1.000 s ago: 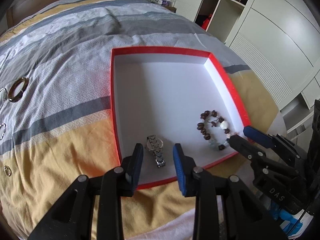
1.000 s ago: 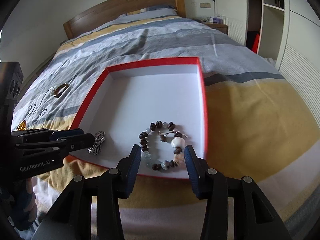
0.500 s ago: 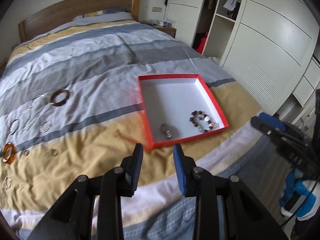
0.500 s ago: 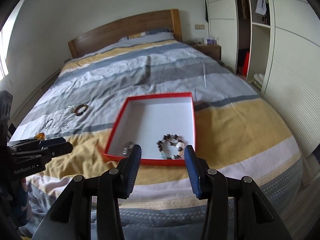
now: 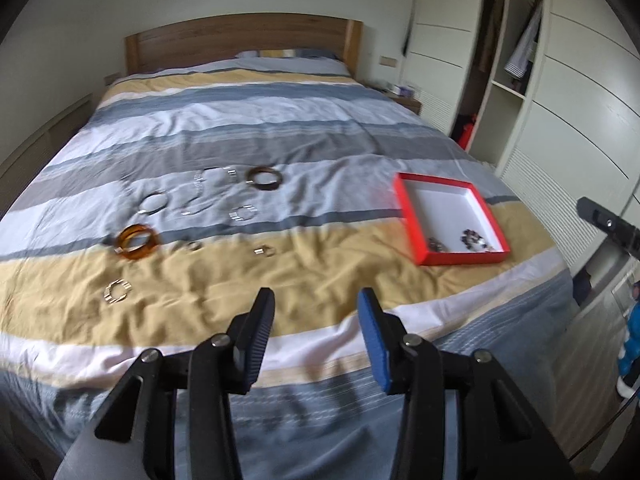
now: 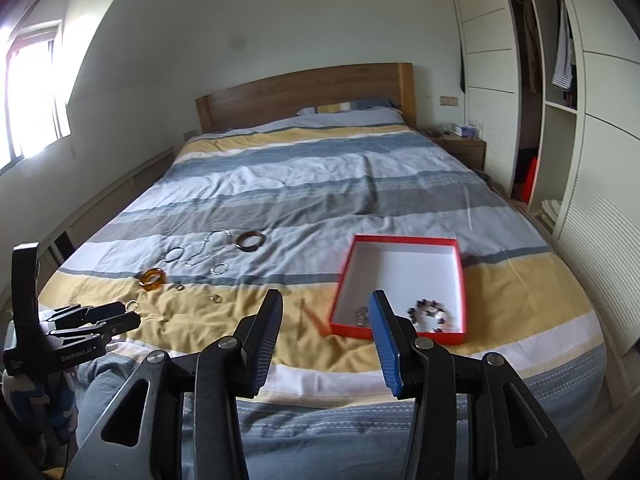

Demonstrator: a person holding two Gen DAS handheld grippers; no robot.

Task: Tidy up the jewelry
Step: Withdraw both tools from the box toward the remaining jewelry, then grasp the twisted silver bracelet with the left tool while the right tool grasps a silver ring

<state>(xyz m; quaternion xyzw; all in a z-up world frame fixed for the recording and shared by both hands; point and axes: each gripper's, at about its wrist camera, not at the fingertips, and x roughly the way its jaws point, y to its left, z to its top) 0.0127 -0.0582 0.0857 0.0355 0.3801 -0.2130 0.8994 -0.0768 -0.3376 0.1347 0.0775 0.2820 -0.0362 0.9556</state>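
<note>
A red box [image 5: 412, 216] with a white inside lies on the bed at the right; it also shows in the right wrist view [image 6: 344, 280]. In it lie a beaded bracelet [image 6: 430, 314] and a small metal piece [image 6: 362, 315]. Loose jewelry lies on the bedspread to the left: an amber bangle [image 5: 136, 242], a dark bangle [image 5: 264, 178], silver rings and chains [image 5: 116, 291]. My left gripper [image 5: 316, 322] is open and empty, well back from the bed's foot. My right gripper [image 6: 324, 322] is open and empty, also held back.
The striped bedspread [image 5: 280, 128] covers a wide bed with a wooden headboard [image 6: 304, 92]. White wardrobes [image 5: 560, 80] line the right side. A nightstand [image 6: 460, 144] stands by the headboard. A window [image 6: 32, 96] is on the left wall.
Both grippers have pulled far back and up from the red box, empty and open. The left view has swung left, bringing the loose jewelry on the bedspread into sight.
</note>
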